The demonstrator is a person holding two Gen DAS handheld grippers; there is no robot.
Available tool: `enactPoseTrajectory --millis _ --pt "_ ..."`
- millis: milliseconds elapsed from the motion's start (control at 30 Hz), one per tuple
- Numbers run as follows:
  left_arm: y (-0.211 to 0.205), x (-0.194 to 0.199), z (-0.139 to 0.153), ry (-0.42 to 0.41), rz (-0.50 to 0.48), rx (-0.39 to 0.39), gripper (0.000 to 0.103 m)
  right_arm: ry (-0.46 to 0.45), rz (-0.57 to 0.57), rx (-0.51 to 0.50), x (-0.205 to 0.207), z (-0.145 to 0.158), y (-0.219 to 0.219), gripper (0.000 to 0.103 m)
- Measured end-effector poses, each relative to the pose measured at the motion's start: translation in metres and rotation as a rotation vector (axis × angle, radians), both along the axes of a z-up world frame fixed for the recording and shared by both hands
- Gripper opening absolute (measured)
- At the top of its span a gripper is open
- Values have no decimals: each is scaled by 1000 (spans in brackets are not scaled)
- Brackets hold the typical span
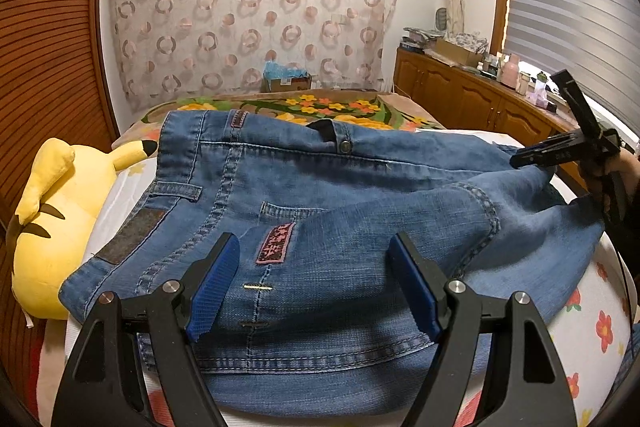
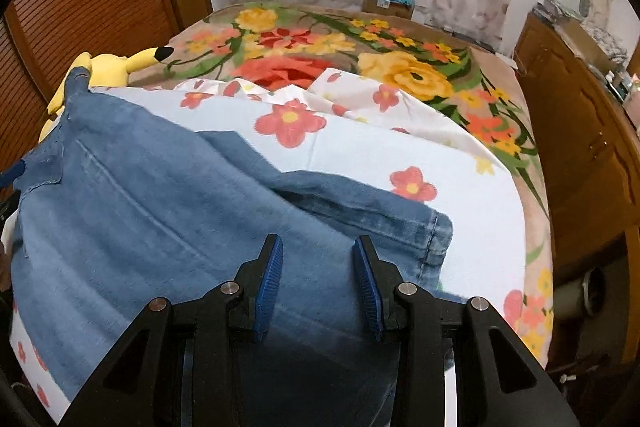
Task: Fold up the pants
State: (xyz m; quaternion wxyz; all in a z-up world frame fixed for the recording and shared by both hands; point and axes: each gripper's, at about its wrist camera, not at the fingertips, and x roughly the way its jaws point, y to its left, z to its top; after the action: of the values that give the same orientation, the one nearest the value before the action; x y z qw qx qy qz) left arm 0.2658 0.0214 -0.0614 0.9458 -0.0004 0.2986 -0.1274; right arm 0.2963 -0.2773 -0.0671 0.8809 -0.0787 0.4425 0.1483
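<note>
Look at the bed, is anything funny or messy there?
Yes. The jeans lie bunched and crooked, one leg flopped over the seat, not flat. A yellow plush toy is squeezed against their waistband.

Yellow plush toy [image 1: 60, 223] lying at bed's left edge; floral blanket [image 2: 420, 67] covering bed; cardboard box [image 1: 286, 81] sitting beyond; wooden cabinet [image 1: 460, 95] standing right.
</note>
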Motion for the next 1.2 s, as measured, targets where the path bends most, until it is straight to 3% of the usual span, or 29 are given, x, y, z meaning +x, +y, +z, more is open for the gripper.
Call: enactPoseTrajectory --millis 267,333,367,500,667,767,900,933,967,1000,1067,1200 --pt "-1 0 1 1 1 0 78 59 29 38 21 -1 -3 39" --pt "-1 0 2 0 1 0 78 56 35 45 18 1 -4 20" --pt "-1 0 2 1 1 1 78 59 44 48 16 2 -3 1" --pt "-2 0 2 0 2 -1 78 14 70 28 1 17 2 0" --pt "4 -1 -2 -7 10 -10 78 -164 1 40 -11 64 -2 0" --pt "4 -1 -2 -7 9 -8 78 -158 29 67 -8 73 2 0" --pt "5 -2 -2 -5 9 -8 78 -119 66 69 -3 55 14 0" --pt "3 -1 -2 -6 10 -8 78 -110 77 65 -1 51 15 1" --pt "3 -1 -1 -6 10 -8 78 -96 94 65 2 46 17 7" --pt "4 -2 -2 -6 9 -8 78 -81 107 62 4 41 20 22" --pt "4 -1 -2 -5 9 -7 78 -60 118 57 12 36 22 39" --pt "4 -1 -2 -4 9 -7 78 -7 134 72 25 23 20 40"
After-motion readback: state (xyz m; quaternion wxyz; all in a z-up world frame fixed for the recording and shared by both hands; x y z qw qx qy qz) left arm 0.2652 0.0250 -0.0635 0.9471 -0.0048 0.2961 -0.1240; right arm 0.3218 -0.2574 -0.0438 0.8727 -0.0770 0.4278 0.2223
